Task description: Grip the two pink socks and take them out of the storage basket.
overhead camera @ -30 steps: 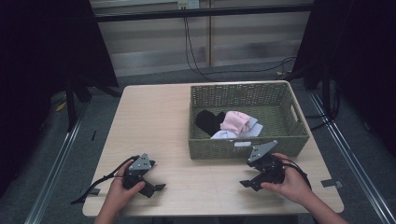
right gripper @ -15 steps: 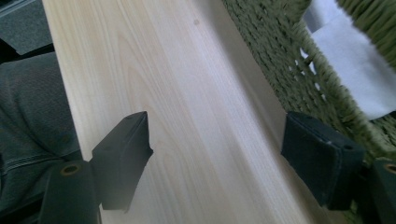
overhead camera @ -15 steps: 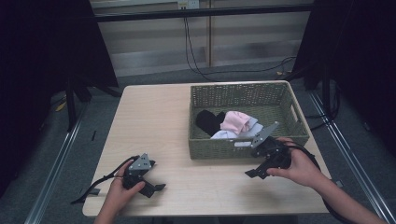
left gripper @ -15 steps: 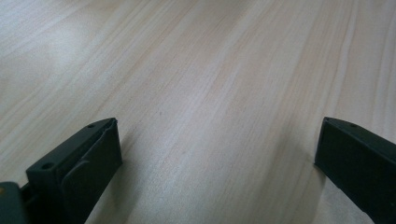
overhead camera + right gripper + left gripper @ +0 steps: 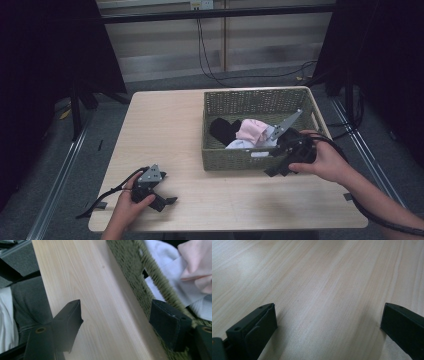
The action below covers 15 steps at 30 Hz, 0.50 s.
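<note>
Now the right tool (image 5: 280, 161), jaws apart, has lifted toward the basket (image 5: 235, 159).

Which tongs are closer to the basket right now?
The right. The right tongs are at the basket's near wall, by its right corner, jaws open. The left tongs rest open on the table, well off to the basket's left and nearer the person.

The basket (image 5: 260, 155) sits on the table's (image 5: 170, 125) right half, with clothes (image 5: 250, 132) inside it. The right gripper (image 5: 287, 157) is at the basket's near right corner; the left gripper (image 5: 150, 190) rests well left of the basket, nearer the front edge.
</note>
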Available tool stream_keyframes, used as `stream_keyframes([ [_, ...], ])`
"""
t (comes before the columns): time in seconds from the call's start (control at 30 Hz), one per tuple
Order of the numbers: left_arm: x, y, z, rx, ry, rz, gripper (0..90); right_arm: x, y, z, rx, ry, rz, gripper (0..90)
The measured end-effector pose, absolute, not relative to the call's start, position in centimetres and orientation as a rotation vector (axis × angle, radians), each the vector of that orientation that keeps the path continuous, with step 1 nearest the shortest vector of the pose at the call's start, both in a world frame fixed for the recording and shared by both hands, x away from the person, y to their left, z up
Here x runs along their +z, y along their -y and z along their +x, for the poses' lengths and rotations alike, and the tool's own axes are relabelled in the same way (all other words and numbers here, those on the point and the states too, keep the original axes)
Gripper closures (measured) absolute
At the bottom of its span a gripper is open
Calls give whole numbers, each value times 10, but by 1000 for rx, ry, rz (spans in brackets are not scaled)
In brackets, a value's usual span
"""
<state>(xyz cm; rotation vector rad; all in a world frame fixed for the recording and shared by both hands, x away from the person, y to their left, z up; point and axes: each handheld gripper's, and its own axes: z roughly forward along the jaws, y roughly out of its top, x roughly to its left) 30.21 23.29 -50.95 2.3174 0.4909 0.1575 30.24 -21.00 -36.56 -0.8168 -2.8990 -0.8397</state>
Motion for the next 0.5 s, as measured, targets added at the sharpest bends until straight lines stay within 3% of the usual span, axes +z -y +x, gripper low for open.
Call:
stream_keyframes([
  [0.5,-509,-233,302,158,-491,2317,0,-345,214,346,-776,2897,-921,283],
])
